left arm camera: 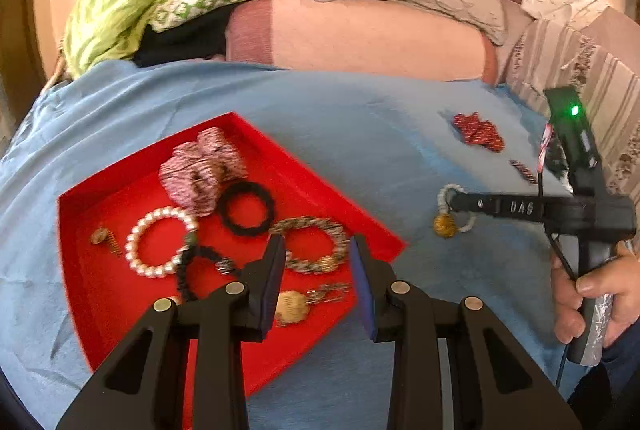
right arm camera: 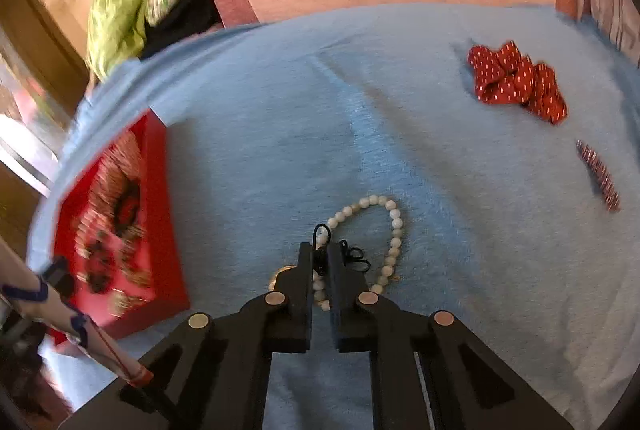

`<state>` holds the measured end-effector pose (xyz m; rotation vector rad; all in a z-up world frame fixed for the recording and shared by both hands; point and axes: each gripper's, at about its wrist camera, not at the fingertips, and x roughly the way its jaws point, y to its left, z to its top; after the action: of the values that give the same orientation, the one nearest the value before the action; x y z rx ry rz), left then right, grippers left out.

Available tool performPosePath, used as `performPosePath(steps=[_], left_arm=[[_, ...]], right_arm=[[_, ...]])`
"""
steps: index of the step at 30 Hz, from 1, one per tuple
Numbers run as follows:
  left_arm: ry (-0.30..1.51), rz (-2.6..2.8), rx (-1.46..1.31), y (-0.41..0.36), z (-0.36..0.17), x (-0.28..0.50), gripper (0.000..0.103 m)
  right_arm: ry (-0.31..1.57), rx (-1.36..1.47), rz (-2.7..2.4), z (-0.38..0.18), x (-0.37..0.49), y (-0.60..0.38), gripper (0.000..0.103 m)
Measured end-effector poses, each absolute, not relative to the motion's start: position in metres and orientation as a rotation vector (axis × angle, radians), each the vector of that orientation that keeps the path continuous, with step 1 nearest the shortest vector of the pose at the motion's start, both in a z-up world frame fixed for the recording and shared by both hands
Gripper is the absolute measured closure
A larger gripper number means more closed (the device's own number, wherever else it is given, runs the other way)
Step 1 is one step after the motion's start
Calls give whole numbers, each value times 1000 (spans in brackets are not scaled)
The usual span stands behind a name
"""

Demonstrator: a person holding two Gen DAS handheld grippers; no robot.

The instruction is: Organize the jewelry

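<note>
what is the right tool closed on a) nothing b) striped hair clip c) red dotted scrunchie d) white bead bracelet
d: the right tool is shut on the white bead bracelet lying on the blue cloth, while the red dotted scrunchie and the striped hair clip lie untouched further off.

Matt blue cloth (right arm camera: 440, 158), glossy pearl bracelet (left arm camera: 160, 242)

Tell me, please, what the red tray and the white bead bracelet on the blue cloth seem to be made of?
Red tray: probably cardboard or plastic; flat matte walls, sharp corners. White bead bracelet: pearl-like beads, slightly glossy, maybe plastic or stone.
</note>
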<state>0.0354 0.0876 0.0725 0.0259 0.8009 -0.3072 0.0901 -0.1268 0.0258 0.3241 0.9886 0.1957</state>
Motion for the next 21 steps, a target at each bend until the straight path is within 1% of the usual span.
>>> performPosePath(steps=[4,8,12,15,16,18,20,21], left_arm=[[824,-406,-13,64,72,35,71],[893,-471,-59,32,64,43,71],[961,-501,-53,-9,53,57,71],[1002,-496,-47,-36,44,76,74],[1020,-485,-42,-47,40,86,75],[1043,-461,-12,-59,34,97,81],[1085,-426,39,-73,24,109,90],[1098,-410,59,-78,19,112,93]], right_arm=[[870,389,234,59,74,-142,96],[759,423,232,87,60,-163,96],[753,466,213,88,61,-184,96],[751,477,196,88,61,-196,96],[749,484,196,88,61,-200,96],[746,497,195,88,59,-207,96],[744,508,197,89,58,-212,96],[743,509,198,89,57,-214,96]])
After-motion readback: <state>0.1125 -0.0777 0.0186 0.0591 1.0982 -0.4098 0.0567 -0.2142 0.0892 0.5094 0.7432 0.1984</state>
